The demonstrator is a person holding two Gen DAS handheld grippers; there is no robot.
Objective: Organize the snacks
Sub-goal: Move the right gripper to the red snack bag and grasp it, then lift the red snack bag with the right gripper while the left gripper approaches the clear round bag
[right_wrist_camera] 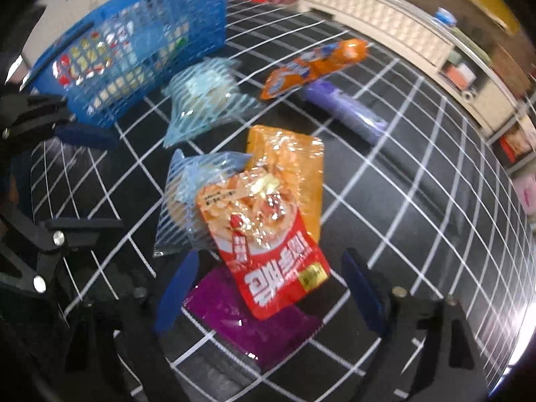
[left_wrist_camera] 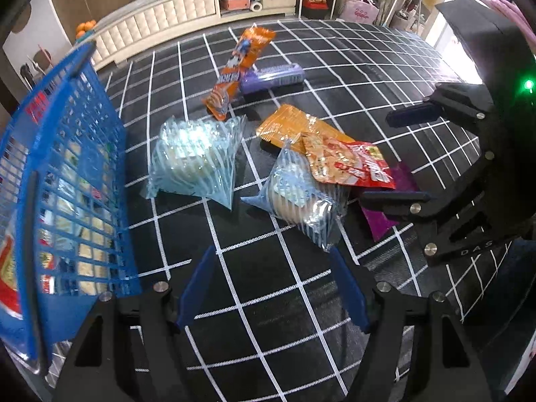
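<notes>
1. The right gripper [right_wrist_camera: 268,288] hangs with its blue pads spread, clamping nothing. Between them in its own view lie the lower end of a red snack packet [right_wrist_camera: 268,251] and the purple packet [right_wrist_camera: 254,325] under it; whether a pad touches either I cannot tell.
2. The left gripper [left_wrist_camera: 271,284] is likewise spread and empty, with only bare black-and-white grid cloth [left_wrist_camera: 261,318] between its pads. A blue-striped clear bag of round cakes [left_wrist_camera: 301,197] lies just beyond its tips.
3. The red packet looks light, thin and glossy, so probably slippery (the crinkled film throws bright glare). It rests tilted across an orange packet [right_wrist_camera: 284,154] and the near striped bag, so a pinch on its flat sealed bottom edge seems safest, rather than on the puffed middle.
4. The striped bags are soft film over stacked cakes that would likely crush. I would take them by a gathered, pointed corner. A second one [left_wrist_camera: 197,157] lies near the basket.
5. Further out, a long orange wrapper [left_wrist_camera: 241,67] leans on a lilac tube-shaped pack [left_wrist_camera: 274,77]; both look firmer and easier to grip across the narrow side.
6. The blue plastic lattice basket [left_wrist_camera: 83,174] stands at the left, stiff-walled, already holding several packets. The loose snacks lie on the cloth beside it.
</notes>
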